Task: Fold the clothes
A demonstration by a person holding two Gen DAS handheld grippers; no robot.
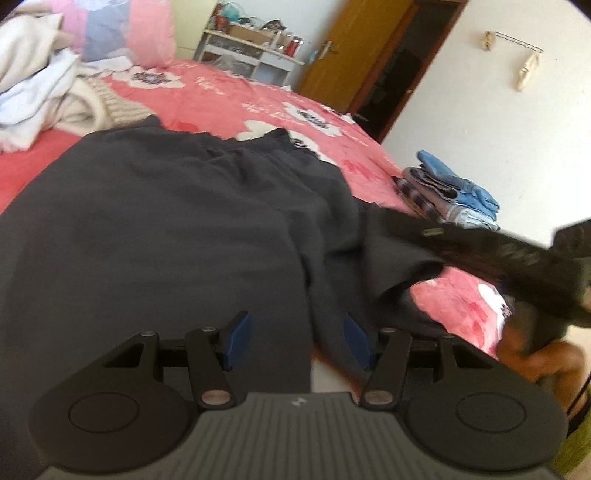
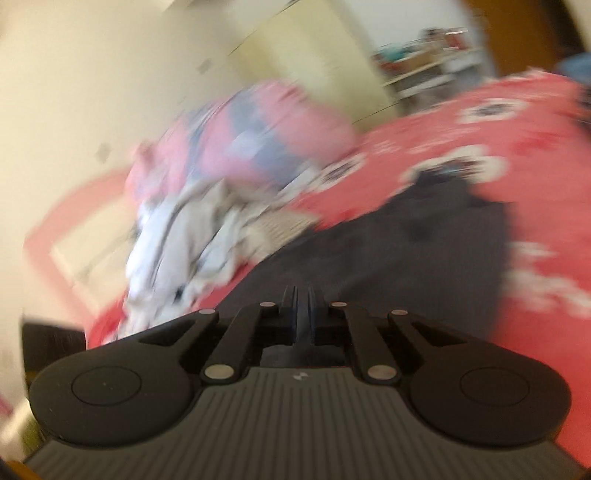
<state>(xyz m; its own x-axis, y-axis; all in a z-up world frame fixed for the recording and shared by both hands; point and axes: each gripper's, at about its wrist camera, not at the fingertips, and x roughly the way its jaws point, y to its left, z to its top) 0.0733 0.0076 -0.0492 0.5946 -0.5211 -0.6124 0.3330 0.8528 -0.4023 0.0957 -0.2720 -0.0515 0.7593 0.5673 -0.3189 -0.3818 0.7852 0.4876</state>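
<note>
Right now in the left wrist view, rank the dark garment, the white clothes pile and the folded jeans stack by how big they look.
1. dark garment, though nearest the camera
2. white clothes pile
3. folded jeans stack

Matt dark cloth garment [image 1: 177, 206]

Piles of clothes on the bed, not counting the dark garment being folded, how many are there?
2. A loose white heap lies at the far left by the pink pillow; a folded stack with blue jeans sits at the bed's right edge. Others may lie out of view.
</note>
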